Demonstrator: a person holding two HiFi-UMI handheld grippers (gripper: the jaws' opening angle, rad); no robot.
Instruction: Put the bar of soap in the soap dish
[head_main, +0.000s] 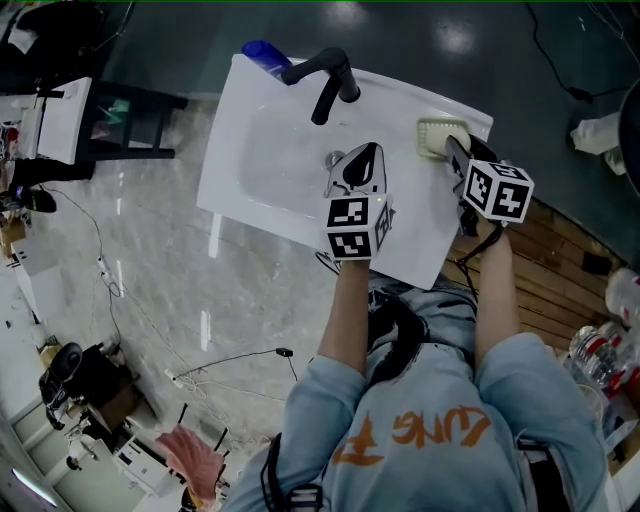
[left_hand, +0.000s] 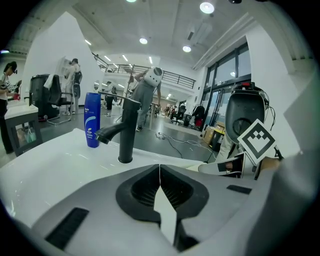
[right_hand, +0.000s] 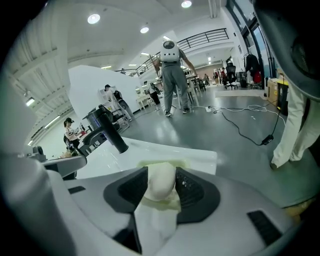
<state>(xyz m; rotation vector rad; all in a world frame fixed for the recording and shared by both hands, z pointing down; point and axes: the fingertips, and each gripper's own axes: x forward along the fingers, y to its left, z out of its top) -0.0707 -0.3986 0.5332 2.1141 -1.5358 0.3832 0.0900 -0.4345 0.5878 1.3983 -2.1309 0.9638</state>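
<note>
A white oval bar of soap lies in the pale green soap dish, which stands at the far right corner of the white sink. My right gripper is open, its dark pads on either side of the soap without pressing on it. From the head view the right gripper hides the soap and part of the dish. My left gripper hovers over the basin, shut and empty; in its own view the left gripper has its jaws meeting in a thin line.
A black faucet rises at the back of the sink, with a blue bottle to its left. The marker cube of the right gripper shows at the right in the left gripper view. Cables lie on the marble floor.
</note>
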